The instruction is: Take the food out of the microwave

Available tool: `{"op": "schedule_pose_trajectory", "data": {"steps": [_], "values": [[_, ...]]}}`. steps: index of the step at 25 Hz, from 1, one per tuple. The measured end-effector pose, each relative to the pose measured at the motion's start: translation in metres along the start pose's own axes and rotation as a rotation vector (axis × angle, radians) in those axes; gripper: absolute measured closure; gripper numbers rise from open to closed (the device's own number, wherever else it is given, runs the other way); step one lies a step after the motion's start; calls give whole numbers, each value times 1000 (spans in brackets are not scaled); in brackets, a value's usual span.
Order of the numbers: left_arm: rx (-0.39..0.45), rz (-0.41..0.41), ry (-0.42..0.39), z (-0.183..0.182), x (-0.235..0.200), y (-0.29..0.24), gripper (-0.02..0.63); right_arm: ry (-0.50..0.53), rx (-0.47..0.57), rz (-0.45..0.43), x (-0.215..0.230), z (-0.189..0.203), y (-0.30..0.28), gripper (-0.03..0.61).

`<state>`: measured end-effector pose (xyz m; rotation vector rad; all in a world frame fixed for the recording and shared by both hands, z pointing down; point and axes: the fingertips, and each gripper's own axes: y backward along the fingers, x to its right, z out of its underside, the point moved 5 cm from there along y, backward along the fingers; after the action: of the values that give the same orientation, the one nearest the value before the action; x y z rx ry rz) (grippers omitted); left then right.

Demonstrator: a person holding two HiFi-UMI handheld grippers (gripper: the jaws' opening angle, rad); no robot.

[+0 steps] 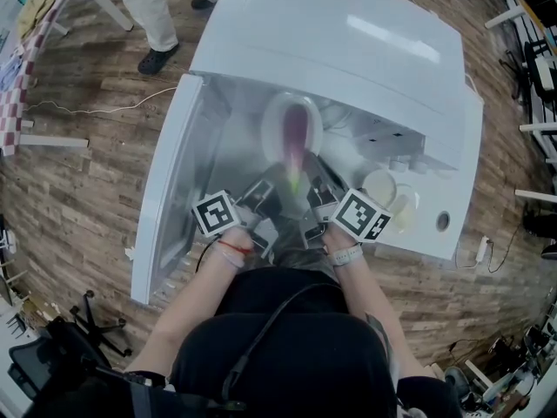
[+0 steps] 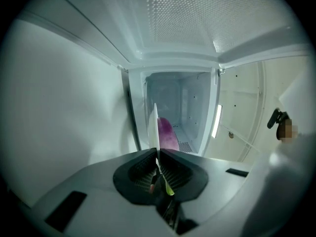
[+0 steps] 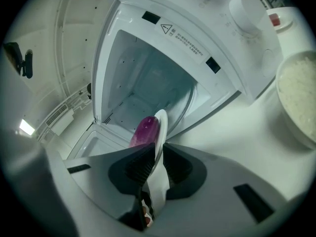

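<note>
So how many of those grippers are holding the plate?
2. The left gripper clamps the plate on its left rim, the right gripper on its right, at the open microwave.

Microwave (image 1: 331, 33) shell smooth glossy white, painted metal or plastic, can't tell which; plate (image 1: 271, 124) smooth glossy white; eggplant (image 1: 296, 133) shiny purple skin; right gripper (image 3: 158, 154) body matt grey plastic, pads (image 3: 137, 167) black, ribbed, matt; floor (image 1: 87, 190) matt wood-look plank.
</note>
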<state>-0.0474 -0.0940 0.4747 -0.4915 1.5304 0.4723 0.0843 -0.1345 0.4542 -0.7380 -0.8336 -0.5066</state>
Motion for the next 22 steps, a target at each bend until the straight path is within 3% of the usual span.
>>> {"op": "schedule_pose_trajectory", "data": {"steps": [22], "values": [[-34, 5, -4, 15, 4, 27, 581, -10, 44, -1, -9, 26, 24, 514]]}}
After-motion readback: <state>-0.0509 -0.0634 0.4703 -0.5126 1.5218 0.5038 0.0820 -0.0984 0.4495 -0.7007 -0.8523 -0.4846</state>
